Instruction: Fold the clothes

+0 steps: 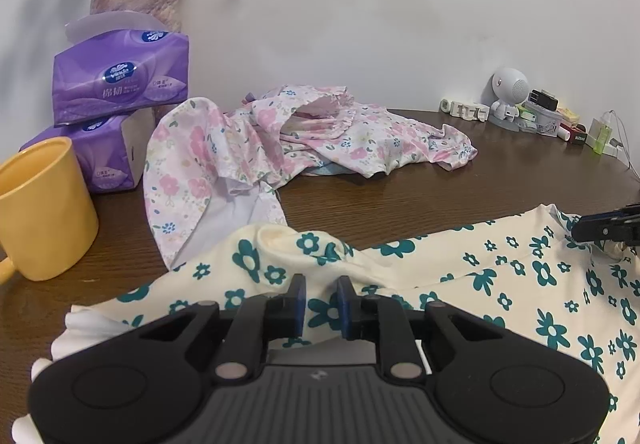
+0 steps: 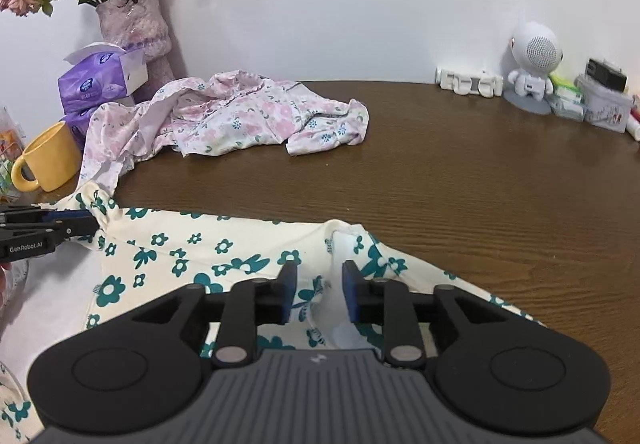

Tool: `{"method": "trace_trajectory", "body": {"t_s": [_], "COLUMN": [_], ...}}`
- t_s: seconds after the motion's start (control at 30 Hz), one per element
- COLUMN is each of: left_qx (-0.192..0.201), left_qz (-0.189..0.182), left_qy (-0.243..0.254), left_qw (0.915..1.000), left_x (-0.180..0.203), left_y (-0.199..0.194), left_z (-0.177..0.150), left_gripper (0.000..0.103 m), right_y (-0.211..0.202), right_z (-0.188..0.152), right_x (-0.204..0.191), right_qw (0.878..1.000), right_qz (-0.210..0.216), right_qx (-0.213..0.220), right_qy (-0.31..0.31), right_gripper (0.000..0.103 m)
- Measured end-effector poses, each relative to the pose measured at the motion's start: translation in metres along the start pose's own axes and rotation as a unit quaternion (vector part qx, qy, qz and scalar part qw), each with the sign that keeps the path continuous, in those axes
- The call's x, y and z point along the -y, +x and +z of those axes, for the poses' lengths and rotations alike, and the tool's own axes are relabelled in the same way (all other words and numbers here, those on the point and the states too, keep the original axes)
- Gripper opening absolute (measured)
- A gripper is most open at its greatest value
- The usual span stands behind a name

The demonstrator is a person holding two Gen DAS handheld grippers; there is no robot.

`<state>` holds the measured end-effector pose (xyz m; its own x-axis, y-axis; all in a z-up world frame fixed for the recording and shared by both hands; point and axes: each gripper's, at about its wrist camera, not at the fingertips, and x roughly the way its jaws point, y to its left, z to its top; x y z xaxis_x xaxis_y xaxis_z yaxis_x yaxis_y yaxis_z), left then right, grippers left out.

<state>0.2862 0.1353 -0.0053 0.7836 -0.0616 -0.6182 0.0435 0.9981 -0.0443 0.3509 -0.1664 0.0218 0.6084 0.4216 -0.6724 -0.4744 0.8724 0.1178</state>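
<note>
Both grippers [image 1: 321,286] [image 2: 319,272] straddle bunched edges of the cream floral garment [image 1: 500,276].

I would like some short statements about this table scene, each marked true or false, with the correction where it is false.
1. The yellow mug stands beside the purple tissue packs. True.
2. The pink floral garment is neatly folded. False: it lies crumpled.
3. Both grippers are at the cream garment with teal flowers. True.
4. The white robot figurine lies on its side. False: it stands upright.
5. The vase holds fresh tulips. False: dried roses.
</note>
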Motion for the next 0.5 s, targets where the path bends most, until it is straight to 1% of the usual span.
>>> {"method": "trace_trajectory", "body": {"t_s": [0.07, 0.1, 0.2, 0.3, 0.33, 0.43, 0.47, 0.5], "left_qx": [0.000, 0.001, 0.001, 0.001, 0.002, 0.002, 0.002, 0.002], "left_qz": [-0.001, -0.001, -0.003, -0.003, -0.003, -0.005, -0.005, -0.006], "left_qy": [-0.001, -0.002, -0.004, -0.004, -0.004, -0.006, -0.007, -0.007], "left_qw": [1.0000, 1.0000, 1.0000, 1.0000, 1.0000, 1.0000, 1.0000, 1.0000], "left_x": [0.000, 0.000, -0.001, -0.001, -0.001, -0.002, -0.002, -0.002], "left_y": [0.000, 0.000, 0.000, 0.000, 0.000, -0.001, -0.001, 0.000], "left_z": [0.000, 0.000, 0.000, -0.001, -0.001, -0.001, -0.001, -0.001], "left_gripper": [0.017, 0.017, 0.017, 0.017, 0.017, 0.017, 0.017, 0.017], "right_y": [0.005, 0.008, 0.010, 0.010, 0.009, 0.003, -0.001, -0.004], "right_z": [-0.002, -0.003, -0.005, -0.005, -0.005, -0.006, -0.006, -0.008], "right_x": [-0.002, -0.003, -0.006, 0.000, 0.002, 0.003, 0.002, 0.000], "right_qw": [1.000, 1.000, 0.999, 1.000, 1.000, 1.000, 1.000, 1.000], "right_qz": [0.002, 0.003, -0.011, -0.012, -0.009, 0.001, 0.004, 0.002], "right_qx": [-0.012, -0.018, -0.021, -0.019, -0.019, -0.018, -0.017, -0.016], "right_qy": [-0.005, -0.007, -0.023, -0.011, -0.005, 0.003, 0.001, -0.007], "right_gripper": [0.024, 0.016, 0.006, 0.004, 0.005, 0.014, 0.023, 0.030]}}
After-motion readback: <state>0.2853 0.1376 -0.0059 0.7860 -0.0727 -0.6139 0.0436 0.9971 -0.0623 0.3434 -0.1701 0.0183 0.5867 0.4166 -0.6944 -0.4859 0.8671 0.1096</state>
